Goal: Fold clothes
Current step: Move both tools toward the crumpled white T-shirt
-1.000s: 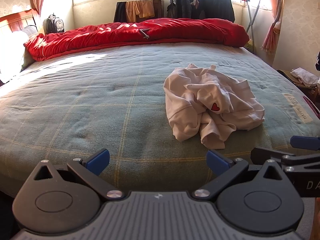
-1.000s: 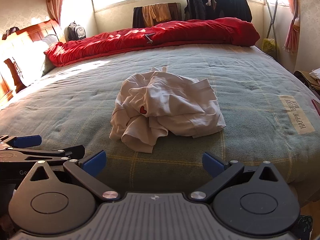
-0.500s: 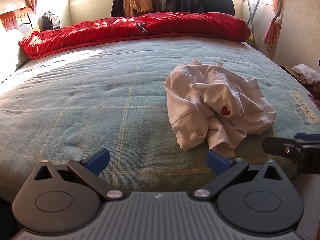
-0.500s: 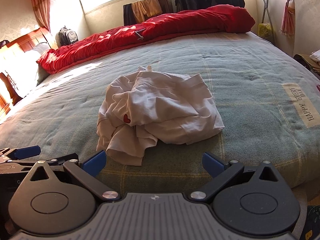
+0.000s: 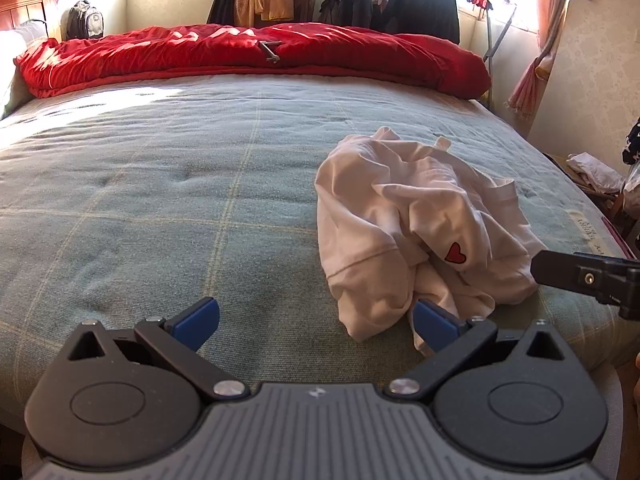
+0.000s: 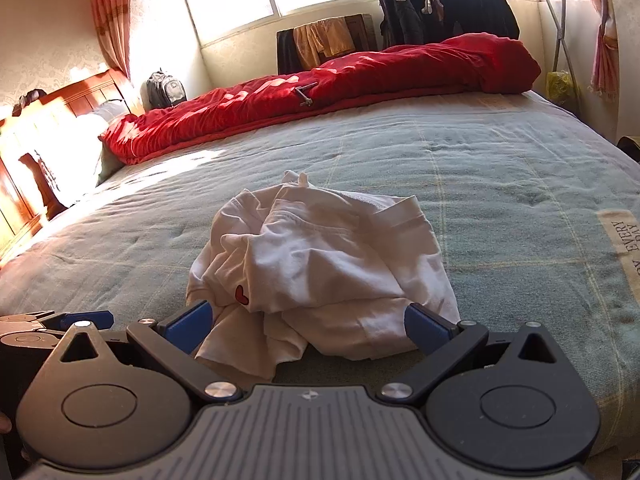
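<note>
One white garment (image 5: 408, 232) lies crumpled on the bed, and it is the only loose piece of clothing on the blanket. It is soft cotton, bunched into rounded folds with stitched hems showing, and it carries one small red heart (image 5: 456, 253) on a fold. In the left wrist view it sits right of centre, low in the frame; in the right wrist view the same heap (image 6: 320, 264) fills the lower middle.

Two grippers are in use. The left gripper (image 5: 316, 320) stands spread wide, its two blue fingertips (image 5: 198, 317) far apart, holding nothing; its right tip sits just in front of the garment's lower edge, though I cannot tell whether it touches. The right gripper (image 6: 306, 326) is likewise released, its jaws wide on either side of the near edge of the cloth, nothing clamped. Both bodies are matte black plastic with round pivot discs and a ribbed grey centre.

The blanket (image 5: 160, 200) is a nubby grey-green weave crossed by thin pale lines in a large check, with one cream label (image 6: 624, 240) at the right edge of the right wrist view. Along the top of the bed runs one red quilt (image 5: 248, 56), glossy and puffy, rolled into a long ridge. Behind it, upper right, one metal rack (image 6: 452, 0) holds several dark jackets, and one grey backpack (image 5: 85, 20) stands at upper left
</note>
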Demonstrator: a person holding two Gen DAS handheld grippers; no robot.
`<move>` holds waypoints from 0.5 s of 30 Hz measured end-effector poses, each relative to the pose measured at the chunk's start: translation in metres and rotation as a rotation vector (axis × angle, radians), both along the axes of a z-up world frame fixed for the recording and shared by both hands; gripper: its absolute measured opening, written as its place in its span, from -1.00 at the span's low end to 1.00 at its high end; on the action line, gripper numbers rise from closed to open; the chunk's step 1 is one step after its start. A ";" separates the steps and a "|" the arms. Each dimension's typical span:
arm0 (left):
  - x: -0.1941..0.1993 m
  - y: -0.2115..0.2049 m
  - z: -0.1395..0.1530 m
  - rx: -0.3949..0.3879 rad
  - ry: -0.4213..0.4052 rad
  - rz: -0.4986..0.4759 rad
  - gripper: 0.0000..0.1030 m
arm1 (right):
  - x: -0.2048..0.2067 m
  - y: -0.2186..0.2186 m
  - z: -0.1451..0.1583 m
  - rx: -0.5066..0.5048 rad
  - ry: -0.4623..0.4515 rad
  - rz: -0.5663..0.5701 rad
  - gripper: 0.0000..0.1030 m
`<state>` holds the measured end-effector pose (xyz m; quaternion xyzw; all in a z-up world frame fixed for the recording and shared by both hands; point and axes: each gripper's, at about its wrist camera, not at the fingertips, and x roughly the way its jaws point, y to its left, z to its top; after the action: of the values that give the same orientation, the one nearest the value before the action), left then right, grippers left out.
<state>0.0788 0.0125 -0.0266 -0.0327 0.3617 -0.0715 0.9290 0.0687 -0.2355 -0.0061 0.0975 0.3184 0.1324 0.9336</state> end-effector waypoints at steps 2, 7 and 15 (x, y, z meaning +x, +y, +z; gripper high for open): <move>0.004 0.000 0.000 0.016 -0.008 -0.001 0.99 | 0.005 -0.004 0.003 0.005 -0.013 0.006 1.00; 0.015 -0.003 0.001 0.065 -0.012 -0.032 0.99 | 0.012 -0.011 0.029 0.020 -0.164 0.079 1.00; 0.019 0.001 0.005 0.041 -0.100 -0.049 0.99 | 0.032 0.010 0.011 -0.197 -0.110 0.219 1.00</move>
<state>0.0974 0.0134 -0.0218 -0.0013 0.3169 -0.0882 0.9444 0.1011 -0.2254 0.0050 -0.0375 0.2868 0.2066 0.9347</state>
